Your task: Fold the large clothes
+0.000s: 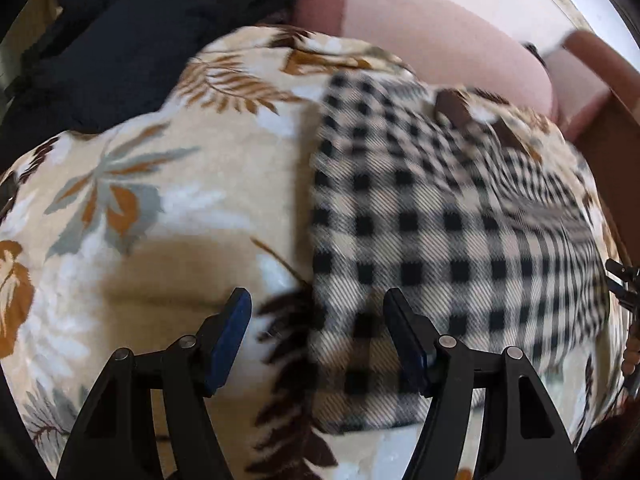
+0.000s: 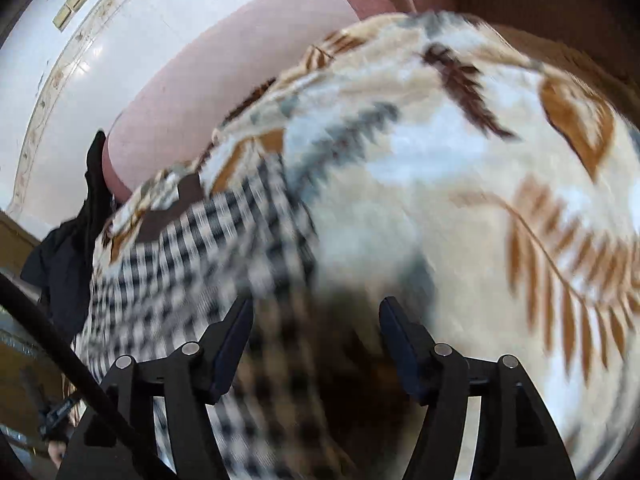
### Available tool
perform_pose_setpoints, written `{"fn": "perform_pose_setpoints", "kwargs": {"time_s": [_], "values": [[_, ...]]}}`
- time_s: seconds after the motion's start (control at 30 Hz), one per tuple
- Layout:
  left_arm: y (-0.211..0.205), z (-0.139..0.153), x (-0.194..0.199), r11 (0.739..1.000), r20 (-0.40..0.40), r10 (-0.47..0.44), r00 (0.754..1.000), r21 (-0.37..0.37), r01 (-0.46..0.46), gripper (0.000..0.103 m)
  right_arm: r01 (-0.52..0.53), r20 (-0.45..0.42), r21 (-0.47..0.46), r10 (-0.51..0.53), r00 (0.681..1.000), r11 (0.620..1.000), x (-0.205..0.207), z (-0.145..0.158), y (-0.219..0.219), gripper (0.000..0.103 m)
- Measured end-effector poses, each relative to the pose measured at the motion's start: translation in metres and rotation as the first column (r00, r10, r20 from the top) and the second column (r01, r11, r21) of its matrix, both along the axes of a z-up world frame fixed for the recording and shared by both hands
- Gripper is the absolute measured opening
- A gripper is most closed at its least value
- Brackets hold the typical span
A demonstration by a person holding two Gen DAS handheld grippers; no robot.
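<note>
A black-and-white checked garment (image 1: 440,220) lies flat on a cream blanket printed with leaves (image 1: 140,184). My left gripper (image 1: 316,300) hovers over the garment's left edge. Its jaws stand apart, the left blue pad (image 1: 232,336) above the blanket and the right pad above the checks, with nothing pressed between them. In the blurred right wrist view, the checked garment (image 2: 192,248) runs from the left down under my right gripper (image 2: 316,304). That gripper is open over the garment's right edge, with the leaf blanket (image 2: 460,200) to its right.
A heap of dark clothes (image 1: 120,40) lies at the blanket's far left. A pink mattress side (image 1: 440,28) and white floor (image 2: 100,60) lie beyond the blanket. A brown wooden frame (image 1: 600,92) borders the right. A black cable (image 2: 60,340) crosses the lower left of the right wrist view.
</note>
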State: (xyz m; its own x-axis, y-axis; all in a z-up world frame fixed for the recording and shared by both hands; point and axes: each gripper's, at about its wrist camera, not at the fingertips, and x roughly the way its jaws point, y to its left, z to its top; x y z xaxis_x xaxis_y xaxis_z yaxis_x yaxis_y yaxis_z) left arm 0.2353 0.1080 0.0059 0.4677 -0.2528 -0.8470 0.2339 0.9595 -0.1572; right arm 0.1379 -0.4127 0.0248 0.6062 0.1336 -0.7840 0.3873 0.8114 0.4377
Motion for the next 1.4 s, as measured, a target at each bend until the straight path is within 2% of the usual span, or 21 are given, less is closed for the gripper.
{"fn": "perform_pose_setpoints", "kwargs": {"time_s": [0.07, 0.1, 0.17, 0.2, 0.23, 0.33, 0.47, 0.53, 0.6, 0.7, 0.8, 0.87, 0.93, 1.03, 1.17, 1.27, 1.4], "values": [[-0.008, -0.004, -0.002, 1.000, -0.017, -0.012, 1.000, -0.006, 0.012, 0.066, -0.032, -0.021, 0.001, 0.032, 0.999, 0.999, -0.011, -0.010, 0.006, 0.070], [-0.012, -0.005, -0.002, 1.000, -0.028, -0.006, 1.000, -0.005, 0.006, 0.061, -0.056, -0.018, 0.013, 0.056, 0.998, 0.998, -0.015, -0.014, 0.011, 0.070], [-0.018, -0.006, -0.002, 0.999, -0.057, -0.014, 0.998, -0.029, 0.012, 0.013, -0.114, 0.001, 0.051, 0.115, 0.993, 0.992, -0.016, -0.017, 0.023, 0.064], [-0.020, -0.004, -0.003, 1.000, -0.054, 0.004, 0.999, -0.002, -0.004, 0.007, -0.143, 0.006, 0.074, 0.143, 0.990, 0.987, -0.015, -0.020, 0.027, 0.033], [-0.024, 0.000, -0.004, 0.998, -0.031, 0.023, 0.999, 0.058, -0.021, 0.006, -0.182, 0.003, 0.110, 0.183, 0.983, 0.977, -0.013, -0.022, 0.033, 0.011], [-0.026, 0.010, -0.007, 0.991, 0.000, 0.047, 0.999, 0.122, -0.047, 0.006, -0.189, -0.024, 0.026, 0.190, 0.982, 0.982, -0.017, -0.015, 0.039, 0.008], [-0.024, 0.015, -0.007, 0.985, -0.005, 0.078, 0.997, 0.153, -0.076, 0.006, -0.165, -0.082, -0.045, 0.161, 0.983, 0.985, -0.023, -0.016, 0.038, 0.008], [-0.022, 0.019, -0.007, 0.977, 0.000, 0.120, 0.993, 0.179, -0.118, 0.008, -0.185, -0.131, -0.123, 0.168, 0.977, 0.975, -0.023, -0.012, 0.046, 0.008], [-0.016, 0.027, -0.009, 0.959, 0.026, 0.174, 0.984, 0.221, -0.175, 0.009, -0.180, -0.155, -0.181, 0.152, 0.976, 0.967, -0.030, -0.005, 0.048, 0.016], [-0.005, 0.048, -0.019, 0.933, 0.114, 0.231, 0.966, 0.255, -0.253, 0.011, -0.110, -0.071, -0.171, 0.099, 0.993, 0.979, -0.045, 0.014, 0.036, 0.020], [-0.006, 0.061, -0.028, 0.950, 0.143, 0.226, 0.964, 0.187, -0.250, 0.027, -0.055, 0.059, -0.191, 0.067, 0.996, 0.980, -0.051, 0.039, 0.033, 0.020], [-0.019, 0.063, -0.030, 0.965, 0.147, 0.203, 0.968, 0.136, -0.223, 0.041, -0.060, 0.108, -0.191, 0.082, 0.991, 0.980, -0.045, 0.048, 0.042, 0.020], [-0.039, 0.060, -0.031, 0.978, 0.147, 0.167, 0.975, 0.098, -0.182, 0.044, -0.106, 0.146, -0.169, 0.132, 0.980, 0.980, -0.028, 0.051, 0.063, 0.020], [-0.070, 0.048, -0.027, 0.994, 0.105, 0.100, 0.989, 0.036, -0.105, 0.044, -0.187, 0.167, -0.118, 0.205, 0.964, 0.975, 0.006, 0.047, 0.098, 0.020], [-0.102, 0.032, -0.018, 0.998, 0.078, 0.048, 0.996, -0.033, -0.045, 0.044, -0.298, 0.225, 0.030, 0.284, 0.932, 0.954, 0.041, 0.036, 0.142, 0.020], [-0.115, 0.025, -0.009, 1.000, 0.102, 0.024, 0.995, -0.022, -0.022, 0.045, -0.371, 0.247, 0.167, 0.325, 0.913, 0.914, 0.064, 0.016, 0.161, 0.020], [-0.119, 0.004, 0.007, 1.000, 0.062, 0.013, 0.998, 0.007, -0.013, 0.045, -0.408, 0.180, 0.327, 0.368, 0.912, 0.853, 0.089, -0.040, 0.169, 0.018]]}}
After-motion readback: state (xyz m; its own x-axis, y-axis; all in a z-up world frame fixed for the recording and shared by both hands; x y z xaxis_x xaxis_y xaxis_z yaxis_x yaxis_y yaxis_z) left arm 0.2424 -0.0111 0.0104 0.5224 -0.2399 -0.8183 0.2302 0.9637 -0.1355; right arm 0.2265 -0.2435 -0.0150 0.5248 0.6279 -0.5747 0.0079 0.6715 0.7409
